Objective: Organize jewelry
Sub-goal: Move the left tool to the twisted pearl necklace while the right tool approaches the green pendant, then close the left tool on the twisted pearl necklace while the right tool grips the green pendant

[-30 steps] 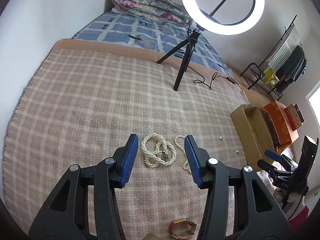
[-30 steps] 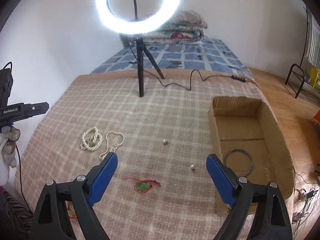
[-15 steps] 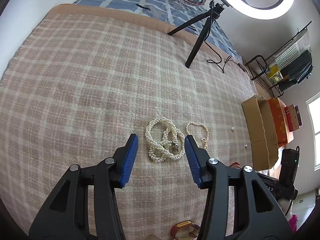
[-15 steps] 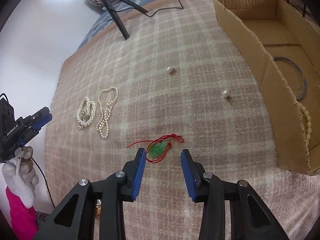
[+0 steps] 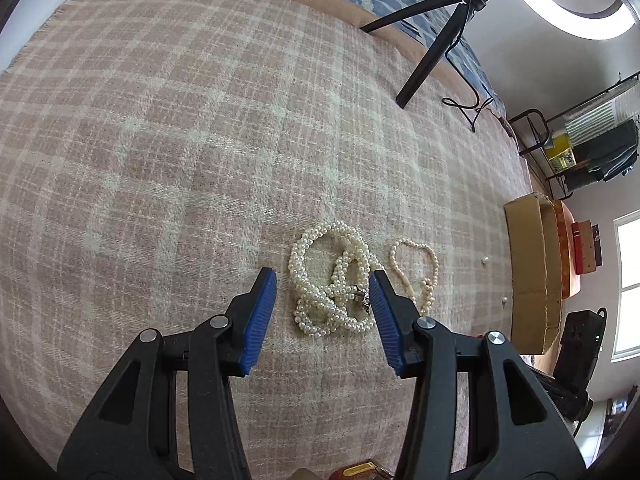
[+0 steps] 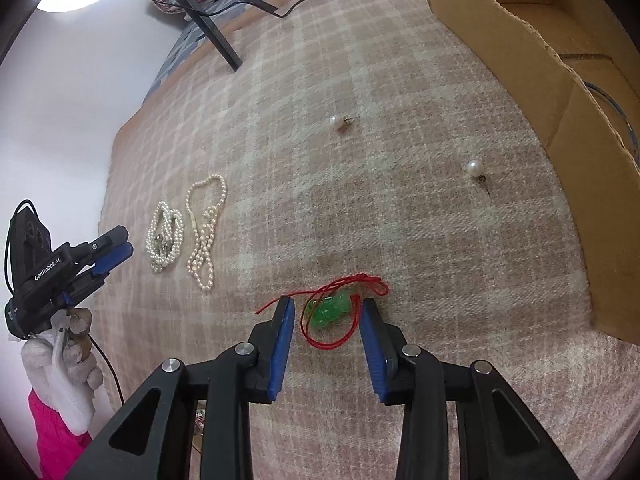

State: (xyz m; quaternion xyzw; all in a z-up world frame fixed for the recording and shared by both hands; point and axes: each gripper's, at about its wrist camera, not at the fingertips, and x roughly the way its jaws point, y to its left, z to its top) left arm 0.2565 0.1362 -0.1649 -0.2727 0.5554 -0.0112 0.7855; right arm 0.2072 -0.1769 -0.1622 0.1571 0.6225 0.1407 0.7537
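Note:
A coiled multi-strand pearl necklace [image 5: 320, 280] lies on the plaid blanket [image 5: 180, 140], and my left gripper [image 5: 322, 280] stands open with a blue pad on either side of it. A thin pearl strand [image 5: 416, 268] lies just right of the coil. In the right wrist view a green pendant on a red cord [image 6: 330, 312] sits between the pads of my right gripper [image 6: 327, 306]. Its jaws are narrow but open, and the pads do not press on the pendant. The left gripper [image 6: 108, 252] also shows at the left, beside the pearl coil [image 6: 164, 240].
A cardboard box [image 6: 560, 120] stands at the right with a blue hoop [image 6: 616, 108] inside. Two pearl earrings [image 6: 337, 121] [image 6: 474, 168] lie loose on the blanket. A ring light tripod [image 5: 424, 60] stands at the far side. A white-gloved hand [image 6: 68, 360] holds the left gripper.
Both grippers have come down close to the blanket. The right jaws narrowed from wide open to a small gap around the green pendant. The left now straddles the pearl coil.

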